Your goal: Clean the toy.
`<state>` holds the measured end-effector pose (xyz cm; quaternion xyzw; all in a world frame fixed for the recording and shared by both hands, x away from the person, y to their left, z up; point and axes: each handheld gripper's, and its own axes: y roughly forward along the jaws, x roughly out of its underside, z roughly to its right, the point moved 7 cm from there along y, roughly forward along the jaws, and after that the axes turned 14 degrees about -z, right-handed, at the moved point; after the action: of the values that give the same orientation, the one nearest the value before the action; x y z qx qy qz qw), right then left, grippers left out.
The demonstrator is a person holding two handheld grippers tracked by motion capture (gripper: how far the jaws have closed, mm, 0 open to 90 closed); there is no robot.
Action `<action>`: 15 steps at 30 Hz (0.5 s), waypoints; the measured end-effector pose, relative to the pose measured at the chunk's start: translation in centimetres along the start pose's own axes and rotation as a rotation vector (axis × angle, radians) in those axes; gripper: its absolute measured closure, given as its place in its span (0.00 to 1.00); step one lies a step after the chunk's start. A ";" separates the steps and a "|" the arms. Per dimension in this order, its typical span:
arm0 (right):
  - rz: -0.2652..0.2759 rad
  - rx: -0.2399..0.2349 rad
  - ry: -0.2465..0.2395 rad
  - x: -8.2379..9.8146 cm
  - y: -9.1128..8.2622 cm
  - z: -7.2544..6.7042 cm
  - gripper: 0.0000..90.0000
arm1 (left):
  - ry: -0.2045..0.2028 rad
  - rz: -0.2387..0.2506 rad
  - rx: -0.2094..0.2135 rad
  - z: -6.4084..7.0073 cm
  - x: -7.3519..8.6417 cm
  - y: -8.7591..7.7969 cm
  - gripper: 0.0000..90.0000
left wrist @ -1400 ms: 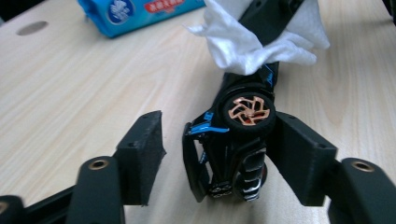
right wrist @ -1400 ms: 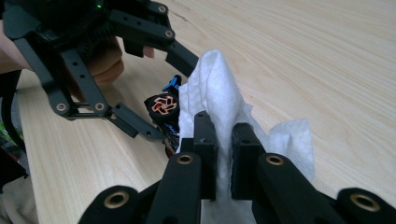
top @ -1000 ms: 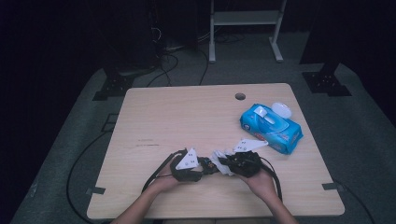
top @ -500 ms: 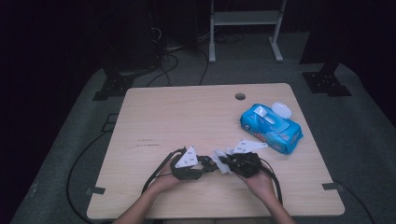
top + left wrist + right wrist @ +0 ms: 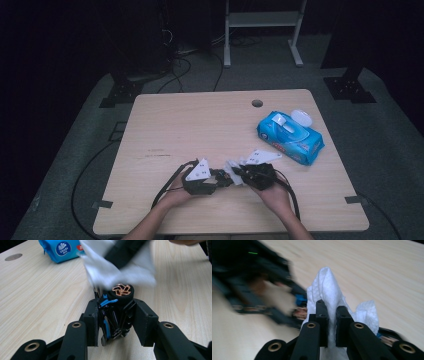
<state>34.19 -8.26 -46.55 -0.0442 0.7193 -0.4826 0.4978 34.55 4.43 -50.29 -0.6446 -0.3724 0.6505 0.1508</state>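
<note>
My left gripper (image 5: 220, 180) (image 5: 116, 310) is shut on a small black device (image 5: 113, 320) with blue parts and a round motor with copper windings (image 5: 121, 290) at its top. My right gripper (image 5: 239, 175) (image 5: 331, 312) is shut on a white wipe (image 5: 327, 290) (image 5: 100, 267) and holds it against the device. In the high view both grippers meet tip to tip near the table's front edge, with the wipe (image 5: 231, 169) between them. The device's blue part (image 5: 300, 300) shows blurred behind the wipe.
A blue pack of wipes (image 5: 290, 132) (image 5: 62, 250) with its white lid flipped open lies on the right side of the wooden table (image 5: 200, 125). A round cable hole (image 5: 257, 103) sits near the far edge. Cables trail off the front edge from both grippers.
</note>
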 end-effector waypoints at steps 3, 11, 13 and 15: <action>-0.012 0.013 -0.057 -0.3 0.3 -0.9 0.92 | 0.005 -0.001 -0.002 0.1 0.0 0.0 0.66; 0.018 0.044 0.076 1.1 -0.9 3.0 0.93 | -0.026 -0.009 0.017 0.0 -0.2 0.2 0.66; 0.007 0.076 0.045 1.0 -0.8 2.7 0.93 | -0.035 -0.015 0.017 -0.1 -0.1 0.2 0.64; 0.009 0.074 0.044 1.0 -0.7 2.6 0.93 | -0.057 -0.030 0.019 -0.2 0.0 0.4 0.55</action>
<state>35.38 -10.90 -46.82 -0.0118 0.7120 -0.5075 0.4851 34.80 4.27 -50.55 -0.6187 -0.3799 0.6698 0.1558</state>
